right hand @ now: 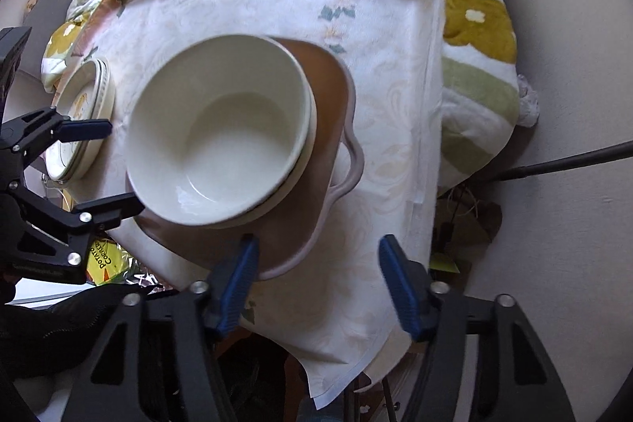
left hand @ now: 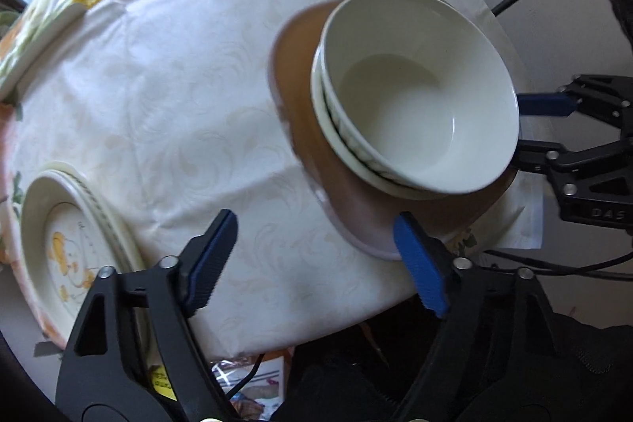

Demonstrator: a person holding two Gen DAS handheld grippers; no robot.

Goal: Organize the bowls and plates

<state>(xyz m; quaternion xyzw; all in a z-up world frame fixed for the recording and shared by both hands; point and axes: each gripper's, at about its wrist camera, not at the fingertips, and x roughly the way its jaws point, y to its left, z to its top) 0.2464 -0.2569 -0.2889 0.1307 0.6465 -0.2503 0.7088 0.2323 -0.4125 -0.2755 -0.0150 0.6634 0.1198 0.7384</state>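
- The stack of cream bowls [left hand: 419, 113] sits on a brown tray [left hand: 300, 129] on the white tablecloth [left hand: 158, 97], near the table's edge.
- The left gripper [left hand: 316, 263] hangs over bare cloth just beside the tray, jaws apart, nothing between them.
- The right gripper [right hand: 318, 283] hangs at the tray's near corner, jaws apart, gripping nothing.
- A stack of patterned plates [right hand: 85, 113] lies well apart from the tray.
- A flowered blanket [right hand: 474, 26] lies beyond the table's far side.

Cream bowl [left hand: 419, 113], brown tray [left hand: 300, 97], floral-print tablecloth [left hand: 158, 105].
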